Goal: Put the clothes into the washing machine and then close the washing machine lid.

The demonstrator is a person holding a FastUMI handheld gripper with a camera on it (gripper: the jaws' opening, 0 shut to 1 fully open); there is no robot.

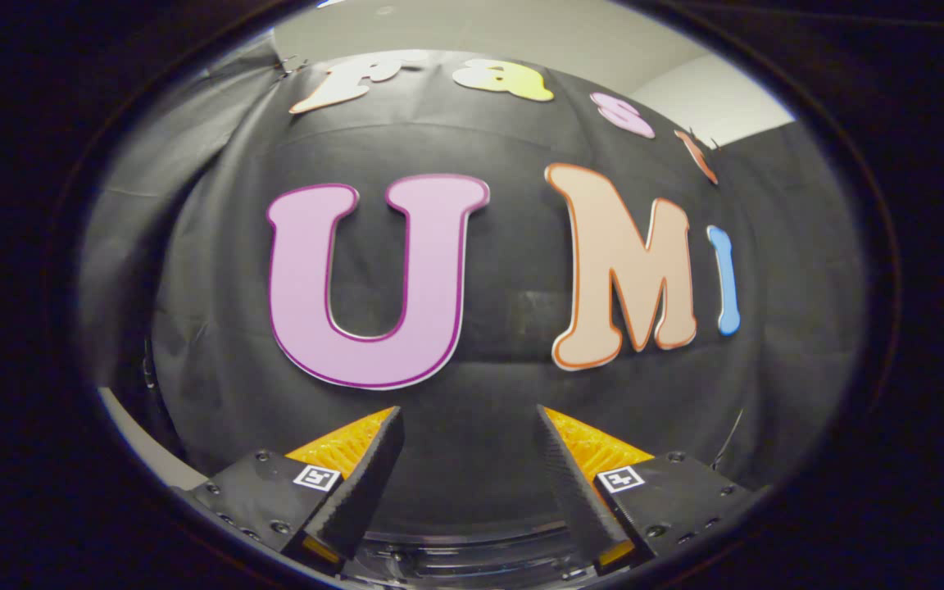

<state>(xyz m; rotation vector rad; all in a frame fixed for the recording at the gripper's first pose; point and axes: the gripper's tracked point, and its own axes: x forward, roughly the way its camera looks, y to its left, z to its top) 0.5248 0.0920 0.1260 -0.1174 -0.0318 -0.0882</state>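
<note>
Tool (pixel 469 426) fingers spread wide, facing booth wall (pixel 505 205).

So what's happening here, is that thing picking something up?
Not at this moment. The hand-held gripper is open, its two fingers spread apart with nothing between them. It points at the booth's black cloth wall. Low down, just ahead of the fingers, a curved shiny rim shows; it may belong to the washing machine, but I can't tell for sure. No clothes are being held.
</note>
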